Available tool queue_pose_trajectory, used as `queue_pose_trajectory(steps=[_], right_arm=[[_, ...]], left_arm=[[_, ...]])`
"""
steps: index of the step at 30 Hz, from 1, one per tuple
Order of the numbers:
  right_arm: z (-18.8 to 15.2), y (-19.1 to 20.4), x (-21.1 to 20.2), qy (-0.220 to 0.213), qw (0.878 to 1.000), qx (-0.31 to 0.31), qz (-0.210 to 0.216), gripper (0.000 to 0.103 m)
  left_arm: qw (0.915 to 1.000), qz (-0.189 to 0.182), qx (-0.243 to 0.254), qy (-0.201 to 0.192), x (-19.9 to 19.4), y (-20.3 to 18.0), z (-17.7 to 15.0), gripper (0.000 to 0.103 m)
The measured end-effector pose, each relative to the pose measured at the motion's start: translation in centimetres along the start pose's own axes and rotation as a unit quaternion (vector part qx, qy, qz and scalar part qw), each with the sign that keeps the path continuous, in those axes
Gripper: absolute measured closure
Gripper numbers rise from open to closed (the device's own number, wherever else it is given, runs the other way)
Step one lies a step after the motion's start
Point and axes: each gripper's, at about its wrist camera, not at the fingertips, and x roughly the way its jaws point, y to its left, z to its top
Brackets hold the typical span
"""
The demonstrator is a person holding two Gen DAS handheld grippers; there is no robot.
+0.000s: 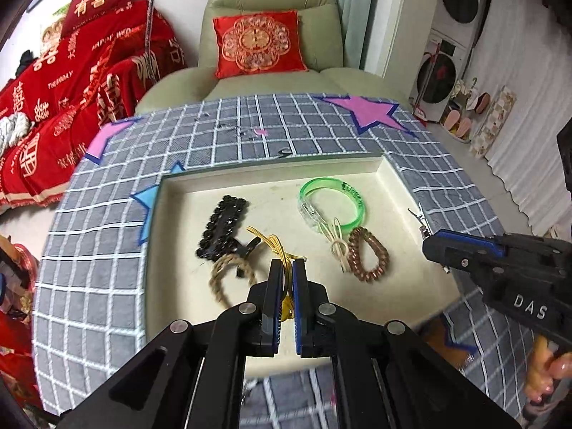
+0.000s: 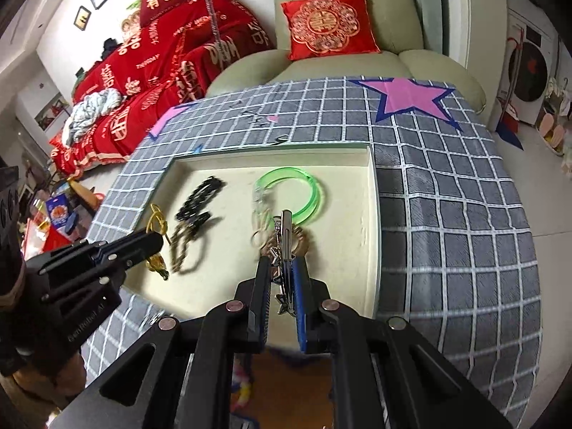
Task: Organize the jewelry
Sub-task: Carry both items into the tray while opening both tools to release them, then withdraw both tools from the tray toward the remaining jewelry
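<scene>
A cream tray [image 1: 357, 175] [image 2: 371, 214] lies on the checked cloth. In it lie a black beaded hair clip [image 1: 223, 227] [image 2: 200, 196], a rope hair tie [image 1: 228, 275] [image 2: 184, 250], a green bangle [image 1: 336, 202] [image 2: 307, 193], a cream hair tie [image 1: 338, 241] and a brown spiral hair tie [image 1: 368, 254]. My left gripper [image 1: 287, 268] [image 2: 157, 241] is shut on a yellow cord hair tie [image 1: 275, 246] [image 2: 157, 223] above the tray's near part. My right gripper [image 2: 282, 261] [image 1: 427, 245] is shut on a silver star hair clip [image 2: 282, 250] [image 1: 420, 221] over the tray's right side.
The grey checked cloth [image 1: 100, 250] [image 2: 447, 214] with pink stars [image 1: 364, 111] covers the table. Small dark bits lie on it beyond the tray [image 1: 284, 153]. A green armchair with a red cushion [image 1: 259, 44] stands behind; a red-covered sofa [image 1: 53, 107] is at left.
</scene>
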Motion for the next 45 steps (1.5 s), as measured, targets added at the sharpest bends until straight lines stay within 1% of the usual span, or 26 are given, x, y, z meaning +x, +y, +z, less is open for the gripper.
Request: queue_pose_trajectory(steps=[3, 10, 15, 21, 24, 26, 27, 28, 31, 35, 38, 45], right_arm=[[0.7, -0.8, 2.0, 0.007, 1.000, 0.007, -0.005, 0.090], [1.7, -2.4, 5.5, 0.020, 0.999, 0.028, -0.014, 0.090], [1.7, -2.9, 7.4, 0.032, 0.999, 0.030, -0.021, 0.090], [1.8, -3.1, 7.7, 0.028, 0.999, 0.036, -0.020, 0.090], [1.8, -3.2, 7.7, 0.029, 0.999, 0.037, -0.019, 0.088], [1.7, -3.3, 7.7, 0.030, 0.999, 0.041, -0.018, 0.082], [1.8, -3.4, 7.7, 0.031, 0.998, 0.043, -0.017, 0.075], [1.7, -3.5, 7.7, 0.031, 0.998, 0.046, -0.012, 0.072], [1.7, -3.6, 7.0, 0.021, 0.998, 0.056, -0.005, 0.072], [1.9, -3.8, 4.8, -0.007, 0.997, 0.072, 0.006, 0.072], [1.9, -3.8, 3.2, -0.022, 0.996, 0.081, 0.014, 0.069], [0.5, -3.8, 1.0, -0.023, 0.995, 0.097, 0.025, 0.066]], left_arm=[[0.9999, 0.007, 0.001, 0.009, 2.0, -0.3, 0.5, 0.090], [0.9989, 0.031, 0.024, 0.024, 5.6, -1.2, 0.7, 0.090], [0.9982, 0.042, 0.031, 0.029, 6.7, -1.4, 0.7, 0.089], [0.9967, 0.058, 0.045, 0.034, 7.4, -2.0, 0.6, 0.089], [0.9957, 0.071, 0.047, 0.037, 7.5, -2.2, 0.7, 0.089], [0.9962, 0.069, 0.039, 0.037, 7.2, -2.1, 0.8, 0.089], [0.9963, 0.068, 0.037, 0.036, 7.1, -2.1, 0.8, 0.089], [0.9964, 0.068, 0.036, 0.034, 7.0, -2.1, 0.8, 0.089], [0.9965, 0.069, 0.037, 0.031, 6.5, -2.1, 1.0, 0.089], [0.9972, 0.063, 0.034, 0.021, 5.6, -2.0, 1.2, 0.089], [0.9980, 0.056, 0.026, 0.013, 4.7, -1.8, 1.4, 0.089], [0.9985, 0.051, 0.018, 0.004, 3.1, -1.3, 1.4, 0.089]])
